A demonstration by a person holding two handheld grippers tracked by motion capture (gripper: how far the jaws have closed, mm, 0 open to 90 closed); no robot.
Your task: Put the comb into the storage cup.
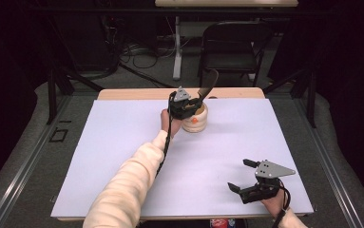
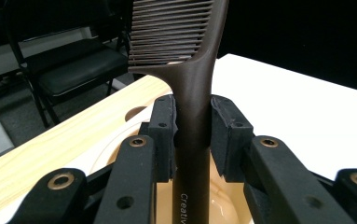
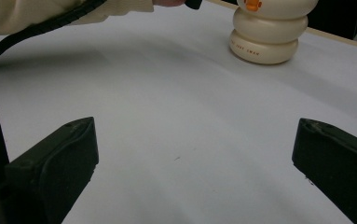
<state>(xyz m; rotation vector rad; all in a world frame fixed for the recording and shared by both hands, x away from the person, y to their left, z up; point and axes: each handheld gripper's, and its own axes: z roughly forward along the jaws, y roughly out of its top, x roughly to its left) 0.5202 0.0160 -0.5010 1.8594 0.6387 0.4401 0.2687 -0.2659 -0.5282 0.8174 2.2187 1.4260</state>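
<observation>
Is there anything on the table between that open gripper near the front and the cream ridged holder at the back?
Nothing: in the right gripper view, bare white tabletop runs from the right gripper up to the cream ridged holder.

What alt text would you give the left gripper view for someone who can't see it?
The left gripper clamps the handle of a dark brown comb, teeth pointing up, above a cream ridged holder. A white table and a black chair lie beyond.

The dark brown plastic comb (image 2: 192, 93) has a smooth, slightly satin handle, clamped between matt black plastic tongs (image 2: 192, 135) set with brass-coloured rivets. The cream, ring-stacked holder (image 3: 267, 32) looks like smooth, glossy ceramic or plastic. The pale wooden bench (image 1: 122, 94) shows fine grain beneath a matt white sheet (image 1: 122, 142).
</observation>
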